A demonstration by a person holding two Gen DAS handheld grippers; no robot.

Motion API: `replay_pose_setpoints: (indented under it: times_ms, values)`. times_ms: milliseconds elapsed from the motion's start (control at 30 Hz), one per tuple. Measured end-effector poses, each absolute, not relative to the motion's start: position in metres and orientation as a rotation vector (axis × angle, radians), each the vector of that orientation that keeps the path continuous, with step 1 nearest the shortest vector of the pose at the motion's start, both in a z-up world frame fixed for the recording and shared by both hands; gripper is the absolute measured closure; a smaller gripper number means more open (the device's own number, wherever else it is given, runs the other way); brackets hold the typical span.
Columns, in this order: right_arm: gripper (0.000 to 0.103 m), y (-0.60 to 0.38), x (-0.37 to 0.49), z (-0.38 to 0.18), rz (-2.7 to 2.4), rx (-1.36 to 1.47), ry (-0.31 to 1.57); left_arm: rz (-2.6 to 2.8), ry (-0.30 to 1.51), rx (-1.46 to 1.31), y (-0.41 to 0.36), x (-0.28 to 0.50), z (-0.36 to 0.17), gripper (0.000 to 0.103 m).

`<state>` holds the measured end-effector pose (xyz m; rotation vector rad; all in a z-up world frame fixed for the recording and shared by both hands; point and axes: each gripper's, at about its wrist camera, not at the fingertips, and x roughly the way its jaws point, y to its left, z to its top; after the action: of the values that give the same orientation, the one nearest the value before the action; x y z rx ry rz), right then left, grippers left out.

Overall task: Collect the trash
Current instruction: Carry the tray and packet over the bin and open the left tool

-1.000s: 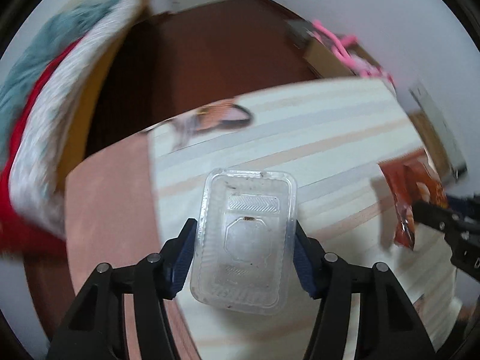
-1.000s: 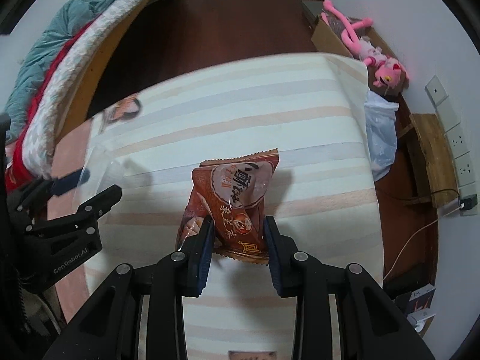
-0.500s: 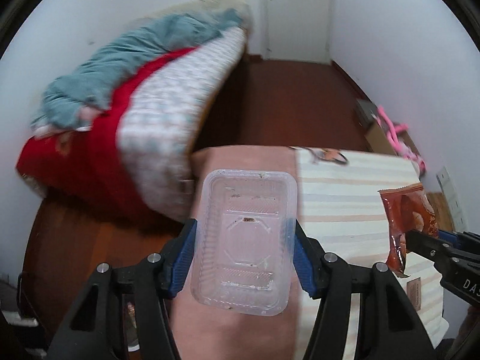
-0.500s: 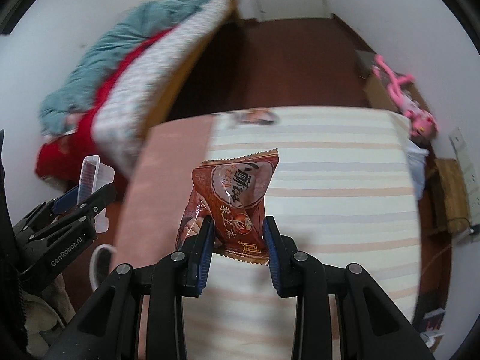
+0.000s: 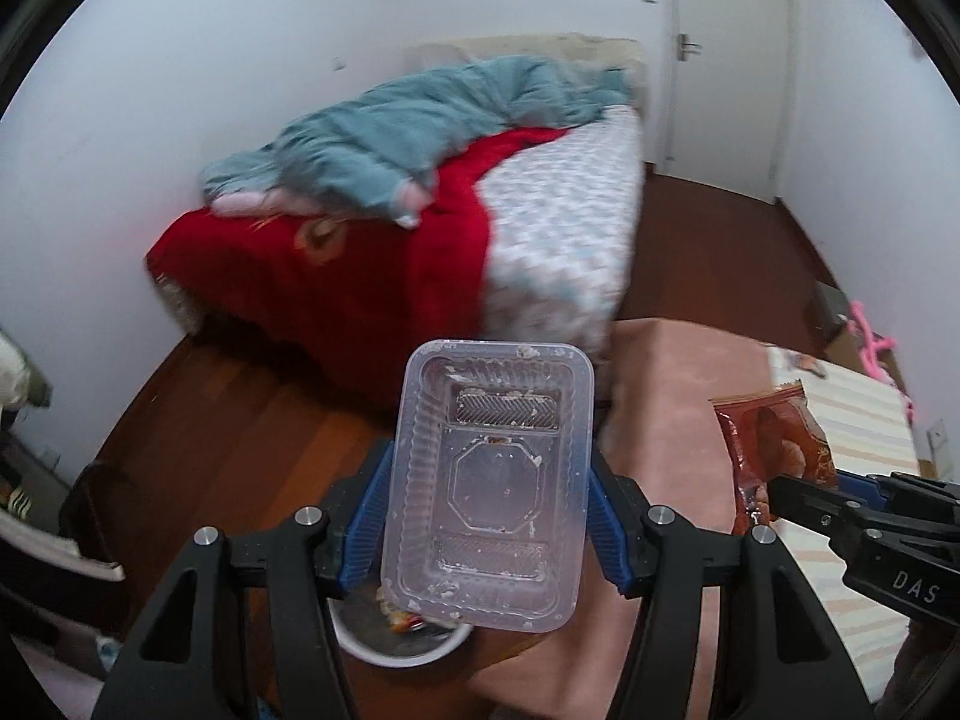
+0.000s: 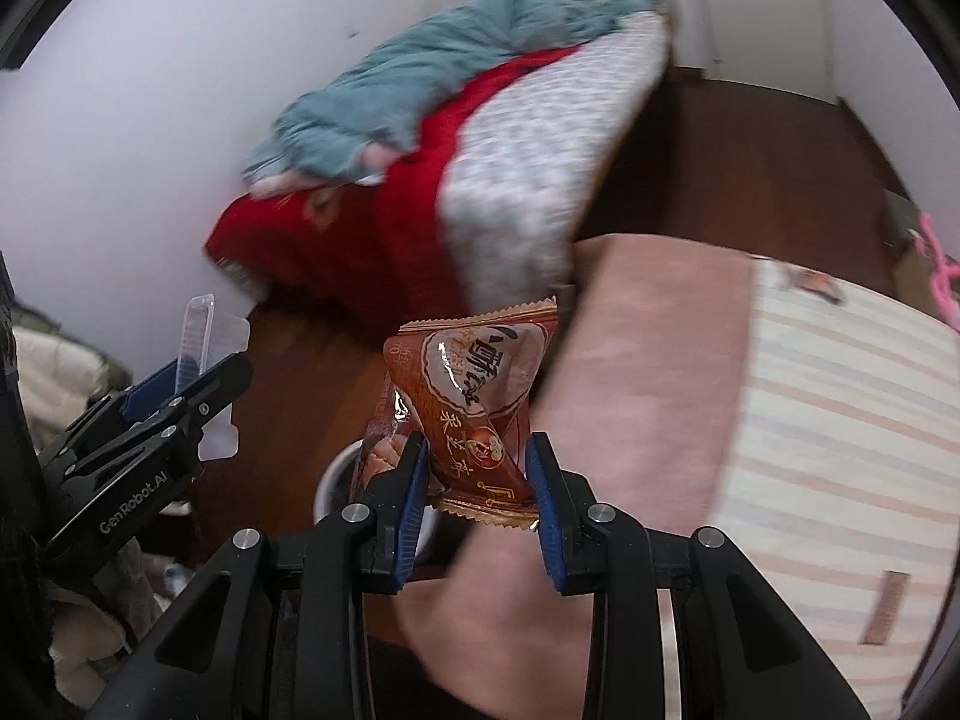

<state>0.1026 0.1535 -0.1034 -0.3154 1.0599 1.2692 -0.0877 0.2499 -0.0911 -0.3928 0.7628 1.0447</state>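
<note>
Both views swung off the striped counter (image 6: pixel 840 420) toward the bed | left hand-held gripper (image 5: pixel 486 516) clamped across clear tray (image 5: pixel 489 474), above white bin (image 5: pixel 402 642) at 6 o'clock | right hand-held gripper (image 6: pixel 477 501) pinching snack wrapper (image 6: pixel 474 402) by its bottom seam, bin rim behind | both likely carried for dropping.

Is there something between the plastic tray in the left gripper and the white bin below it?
Nothing visible: the plastic tray hangs directly above the white bin, hiding part of its opening.
</note>
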Motion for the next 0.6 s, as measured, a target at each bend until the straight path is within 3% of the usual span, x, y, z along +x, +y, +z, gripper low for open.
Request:
replay_pose_setpoints:
  times_ms: [233, 600]
  values:
    - [0.069, 0.227, 0.013, -0.149, 1.364, -0.439, 1.143, 1.115, 0.822, -0.581, 0.297, -0.163, -0.153, 0.047]
    - [0.069, 0.325, -0.063, -0.324, 1.32, -0.706, 1.401, 1.017, 0.958, -1.032, 0.379, -0.228, -0.315, 0.046]
